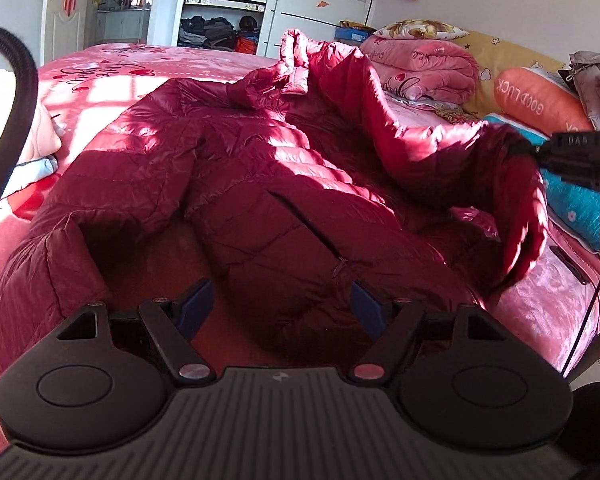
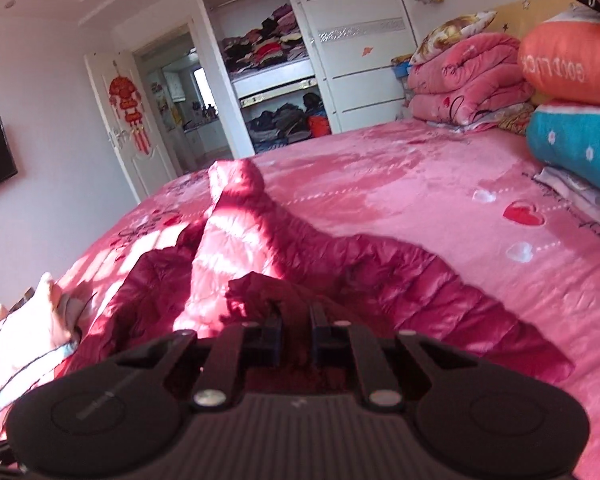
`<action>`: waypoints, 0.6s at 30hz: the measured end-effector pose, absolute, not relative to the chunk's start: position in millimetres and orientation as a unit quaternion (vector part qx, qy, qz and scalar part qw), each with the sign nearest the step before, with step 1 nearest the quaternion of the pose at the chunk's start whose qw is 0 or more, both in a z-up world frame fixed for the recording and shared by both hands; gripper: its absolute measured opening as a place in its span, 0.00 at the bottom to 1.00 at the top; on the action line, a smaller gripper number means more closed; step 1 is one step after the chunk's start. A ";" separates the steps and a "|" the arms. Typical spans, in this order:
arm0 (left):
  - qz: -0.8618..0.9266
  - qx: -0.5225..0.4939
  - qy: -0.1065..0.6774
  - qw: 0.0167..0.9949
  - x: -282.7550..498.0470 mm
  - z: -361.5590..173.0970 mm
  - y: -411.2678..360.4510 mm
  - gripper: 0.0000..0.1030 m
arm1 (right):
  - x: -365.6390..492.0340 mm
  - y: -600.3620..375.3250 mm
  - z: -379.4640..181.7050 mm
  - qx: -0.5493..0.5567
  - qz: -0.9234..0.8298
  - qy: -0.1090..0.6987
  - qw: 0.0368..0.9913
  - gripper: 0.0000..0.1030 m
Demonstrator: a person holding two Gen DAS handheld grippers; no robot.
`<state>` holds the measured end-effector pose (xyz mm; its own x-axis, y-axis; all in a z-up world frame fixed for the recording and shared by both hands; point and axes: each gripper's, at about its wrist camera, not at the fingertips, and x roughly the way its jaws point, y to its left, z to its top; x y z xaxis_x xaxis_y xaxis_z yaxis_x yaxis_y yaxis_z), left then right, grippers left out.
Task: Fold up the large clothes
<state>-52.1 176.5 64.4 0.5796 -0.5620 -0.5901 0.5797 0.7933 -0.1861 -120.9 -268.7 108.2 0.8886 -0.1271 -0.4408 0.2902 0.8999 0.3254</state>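
One red jacket [image 1: 260,184] lies spread on the bed [image 2: 440,200]. My left tongs [image 1: 282,300] gape over its hem; my right tongs [image 2: 296,320] pinch its edge. Two folded blankets [image 2: 464,76] sit beyond.

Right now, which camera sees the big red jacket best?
The left wrist view: the red jacket lies spread across the bed, sleeve and zipper showing. The right wrist view shows only one bunched edge, pinched in the right gripper.

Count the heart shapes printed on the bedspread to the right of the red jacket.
3 in the right wrist view: a red heart, a pale heart up-left of it, another pale heart below. The jacket may hide more.
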 end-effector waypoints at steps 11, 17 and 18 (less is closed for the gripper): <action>-0.347 0.021 0.338 0.875 -58.6 56.8 180.4 0.91 | -85.3 -455.5 135.0 0.197 -0.374 0.111 0.900 0.10; -0.352 0.023 0.342 0.871 -63.0 57.6 180.8 0.92 | -107.9 -499.2 94.0 0.248 -0.437 0.133 0.854 0.66; -0.353 0.022 0.343 0.870 -62.6 57.5 182.0 0.92 | -115.1 -498.2 90.1 0.259 -0.432 0.129 0.854 0.66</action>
